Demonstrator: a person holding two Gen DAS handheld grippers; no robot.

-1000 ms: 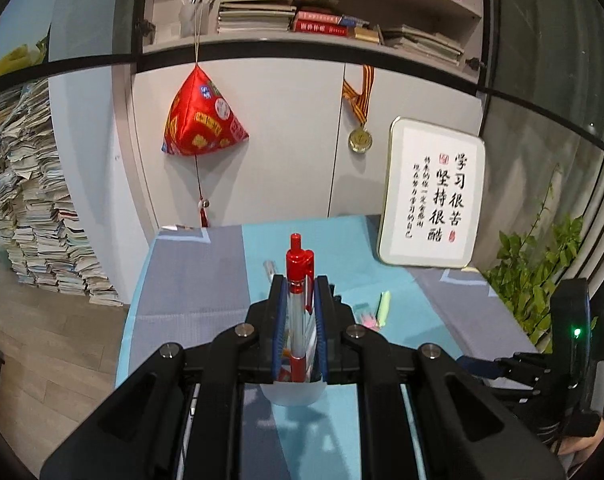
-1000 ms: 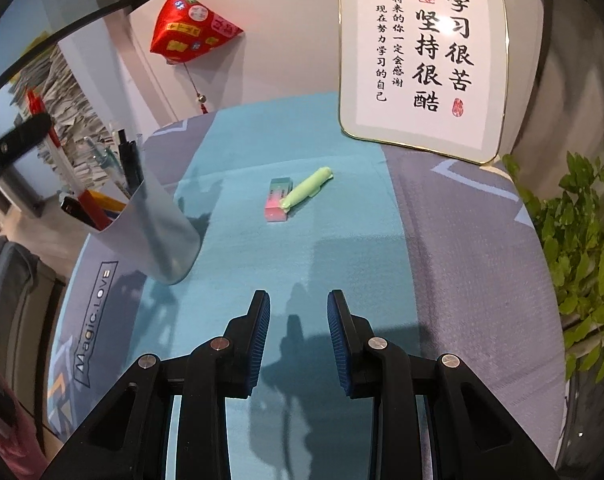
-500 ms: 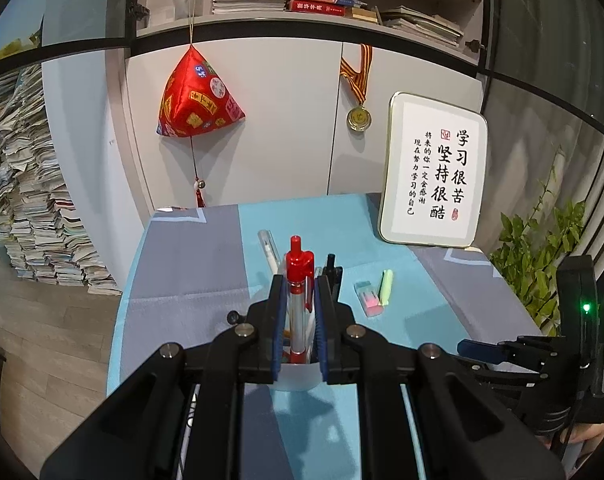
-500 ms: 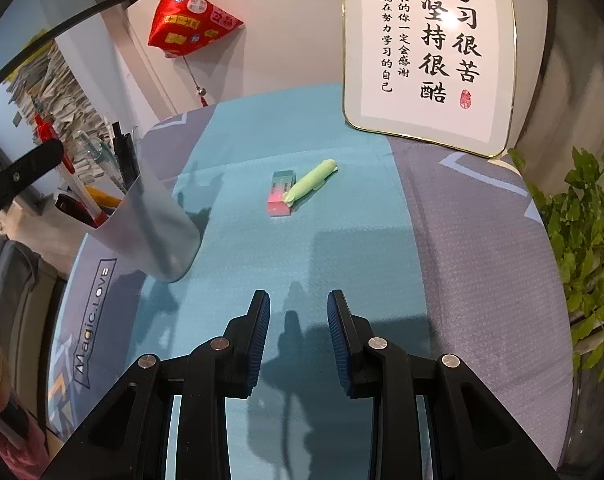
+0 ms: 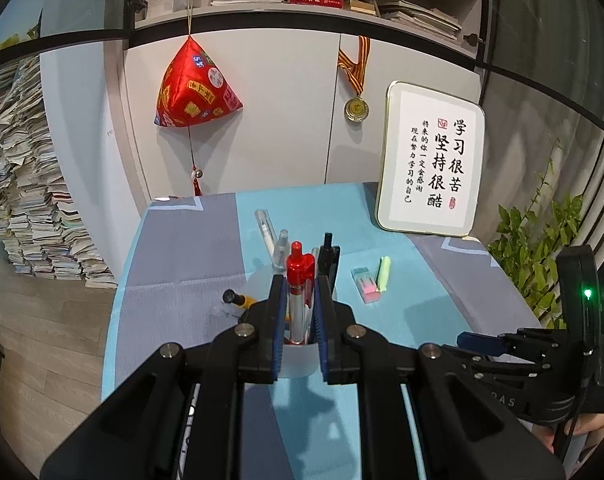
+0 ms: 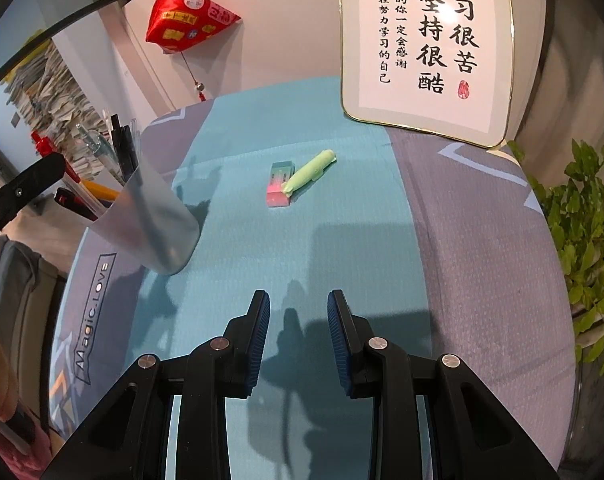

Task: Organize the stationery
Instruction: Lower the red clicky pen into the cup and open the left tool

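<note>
Red is the colour that matters here: a red-capped pen (image 5: 300, 292) stands upright between the blue pads of the left gripper (image 5: 298, 312), which is clamped on its clear barrel. The pen's lower end hangs inside the mouth of the translucent pen cup (image 6: 158, 220), so the grip looks kept only to steer it in; letting go is probably the next step. The upright hold makes sense, since the cup is narrow and already crowded with a black pen (image 5: 327, 258), a clear pen (image 5: 280, 252) and a yellow-barrelled one (image 5: 238, 300) leaning out over its left rim.

To the right of the cup and well apart from it, a pink-and-green eraser (image 6: 280, 184) lies flat on the teal strip of the tablecloth (image 6: 341, 240), with a pale green highlighter (image 6: 309, 170) touching its far corner and angled away. Both appear to be the items not yet put away.

The right gripper (image 6: 298, 320) hovers low over the cloth to the right of the cup, nearer the camera than the eraser, its jaws parted with nothing between them. That pose suits a wait, aimed toward the eraser and highlighter. Beyond the cup, to its right, a framed calligraphy sign (image 6: 425, 44) leans on the cabinet.
</note>
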